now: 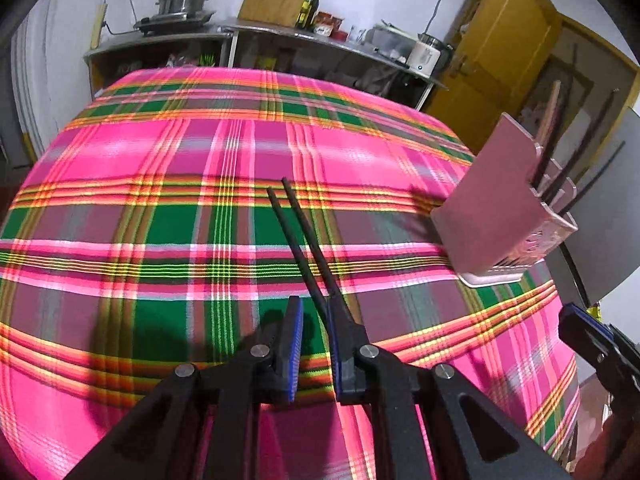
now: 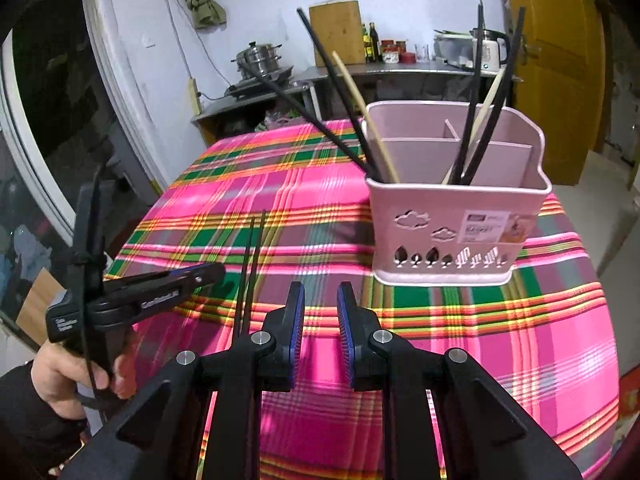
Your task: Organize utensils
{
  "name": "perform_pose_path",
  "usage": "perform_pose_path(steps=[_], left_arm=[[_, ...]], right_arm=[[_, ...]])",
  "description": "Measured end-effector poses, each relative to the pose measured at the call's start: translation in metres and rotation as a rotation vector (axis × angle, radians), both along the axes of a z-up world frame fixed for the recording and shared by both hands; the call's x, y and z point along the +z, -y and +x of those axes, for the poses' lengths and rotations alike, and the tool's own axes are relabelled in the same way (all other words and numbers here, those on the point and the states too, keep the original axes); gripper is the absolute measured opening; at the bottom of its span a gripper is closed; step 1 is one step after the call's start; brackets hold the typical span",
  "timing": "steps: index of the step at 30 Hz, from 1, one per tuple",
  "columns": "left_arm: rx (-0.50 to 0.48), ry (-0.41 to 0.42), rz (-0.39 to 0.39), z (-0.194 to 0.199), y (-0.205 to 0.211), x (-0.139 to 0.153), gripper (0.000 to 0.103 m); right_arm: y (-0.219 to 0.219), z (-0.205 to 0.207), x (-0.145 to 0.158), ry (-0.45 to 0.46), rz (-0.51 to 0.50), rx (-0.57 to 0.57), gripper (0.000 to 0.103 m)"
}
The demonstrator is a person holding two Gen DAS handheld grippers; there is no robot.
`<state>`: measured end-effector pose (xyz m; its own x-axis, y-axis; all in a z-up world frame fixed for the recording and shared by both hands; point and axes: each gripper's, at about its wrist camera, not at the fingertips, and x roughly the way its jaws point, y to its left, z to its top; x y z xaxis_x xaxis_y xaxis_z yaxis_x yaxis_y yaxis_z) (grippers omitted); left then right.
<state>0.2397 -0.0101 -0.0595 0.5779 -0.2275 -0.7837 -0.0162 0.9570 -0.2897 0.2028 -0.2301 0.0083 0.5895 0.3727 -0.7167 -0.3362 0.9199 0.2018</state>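
Biggest thing here is the table [image 1: 160, 208], draped in a loud plaid cloth, hot pink with green blocks and thin yellow-orange stripes, woven-looking and a bit shiny.

Next down is the pink plastic holder [image 2: 456, 232] standing near the table's far right edge. It's boxy with rounded corners, smooth walls, little cloud and tree cutouts on the front and a paper label stuck on. Inside it's split into compartments. Black chopsticks [image 2: 332, 92] and a pale wooden one [image 2: 362, 116] lean out of the front left part, and more dark and pale sticks stand in the front right one.

The left gripper [image 1: 314, 312] is black with ribbed blue pads, held in a hand [image 2: 60, 376] in a dark sleeve. Its jaws are nearly shut, and a pair of thin black chopsticks [image 1: 298, 236] sticks out forward from between them over the cloth, lying against the right pad. Can't tell if the other pad actually touches them.

The right gripper [image 2: 320, 308] has its jaws partly open with nothing in between, pointing towards the holder.
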Motion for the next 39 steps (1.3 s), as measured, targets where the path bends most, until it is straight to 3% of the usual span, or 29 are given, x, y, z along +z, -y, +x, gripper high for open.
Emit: perform_pose_path(steps=[6,14,15,17,18,25,33,39], left_arm=[[0.012,-0.015,0.01,0.01,0.005,-0.013,0.021],[0.008,0.023,0.107,0.014,0.018,-0.012,0.025],[0.01,0.027,0.117,0.014,0.017,-0.012,0.025],[0.007,0.03,0.15,0.014,0.017,-0.013,0.012],[0.002,0.033,0.167,0.013,0.017,-0.014,0.012],[-0.011,0.036,0.153,-0.006,-0.009,-0.015,0.007],[0.086,0.02,0.133,-0.033,-0.066,-0.015,0.006],[0.118,0.001,0.075,-0.035,-0.092,-0.015,0.007]], right_arm=[[-0.002,0.007,-0.011,-0.025,-0.003,0.005,0.017],[-0.002,0.013,-0.016,-0.034,-0.006,0.007,0.017],[-0.002,0.012,-0.016,-0.033,-0.007,0.007,0.017],[-0.002,0.012,-0.016,-0.034,-0.009,0.006,0.017],[-0.002,0.013,-0.017,-0.035,-0.009,0.005,0.017],[-0.009,0.009,-0.018,-0.038,-0.011,0.02,0.017],[-0.045,0.014,-0.034,-0.066,-0.023,0.088,0.017],[-0.077,0.032,-0.045,-0.081,-0.044,0.141,0.017]])
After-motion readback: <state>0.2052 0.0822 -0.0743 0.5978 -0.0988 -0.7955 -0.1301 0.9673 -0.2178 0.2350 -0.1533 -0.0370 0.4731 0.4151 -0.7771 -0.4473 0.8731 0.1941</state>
